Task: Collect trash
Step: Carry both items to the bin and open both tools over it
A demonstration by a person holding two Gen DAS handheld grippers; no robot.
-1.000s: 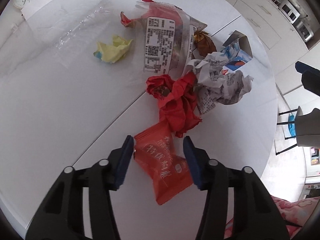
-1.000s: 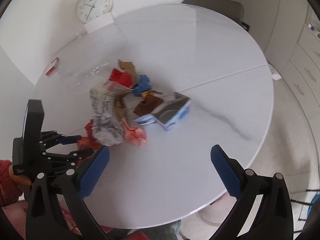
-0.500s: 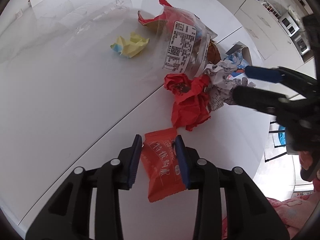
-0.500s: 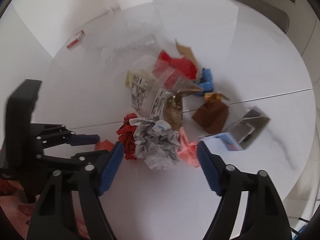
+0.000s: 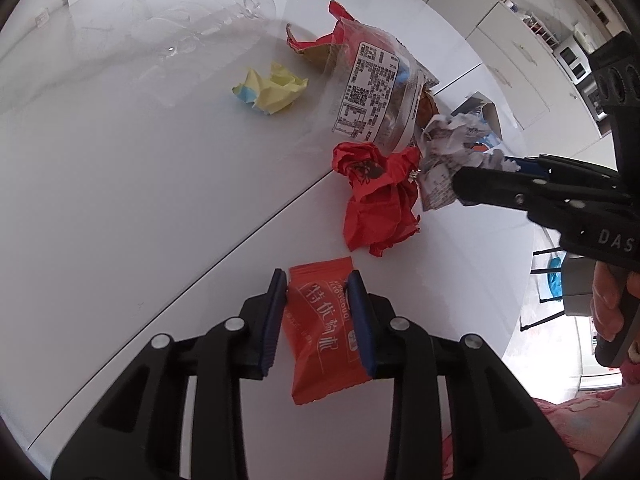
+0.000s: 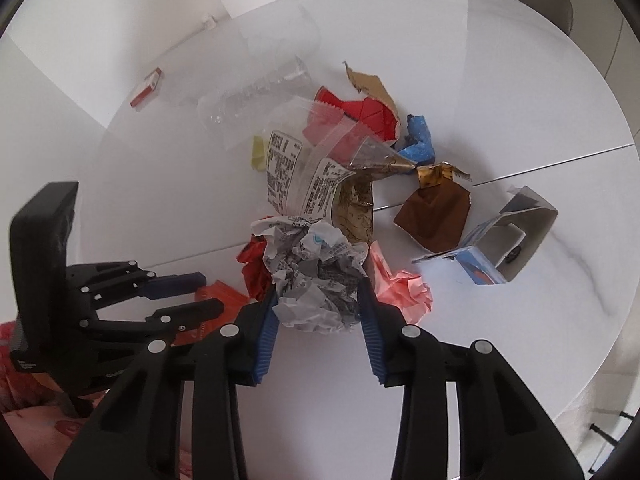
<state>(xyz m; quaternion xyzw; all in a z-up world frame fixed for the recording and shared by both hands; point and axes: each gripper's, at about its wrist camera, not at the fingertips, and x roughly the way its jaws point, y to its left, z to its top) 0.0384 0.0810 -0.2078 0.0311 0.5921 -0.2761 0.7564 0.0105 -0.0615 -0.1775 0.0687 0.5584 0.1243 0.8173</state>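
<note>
My left gripper (image 5: 318, 284) is shut on an orange snack packet (image 5: 324, 324) lying on the white round table (image 5: 120, 184); both pads touch its sides. My right gripper (image 6: 318, 300) has its pads against both sides of a crumpled newspaper ball (image 6: 316, 276), closed on it. The right gripper also shows in the left wrist view (image 5: 492, 176) at the paper ball (image 5: 448, 148). The left gripper shows in the right wrist view (image 6: 208, 294) over the orange packet (image 6: 216, 296).
Around them lie a crumpled red paper (image 5: 376, 196), a clear labelled bag (image 5: 372, 88), a yellow paper wad (image 5: 272, 88), a pink wad (image 6: 400, 284), a brown wrapper (image 6: 436, 212), a torn blue-white carton (image 6: 500, 248), blue scrap (image 6: 418, 140) and a clear bottle (image 6: 256, 92).
My left gripper closed its jaws onto the orange packet. My right gripper moved in over the pile and closed from wide open onto the newspaper ball.
</note>
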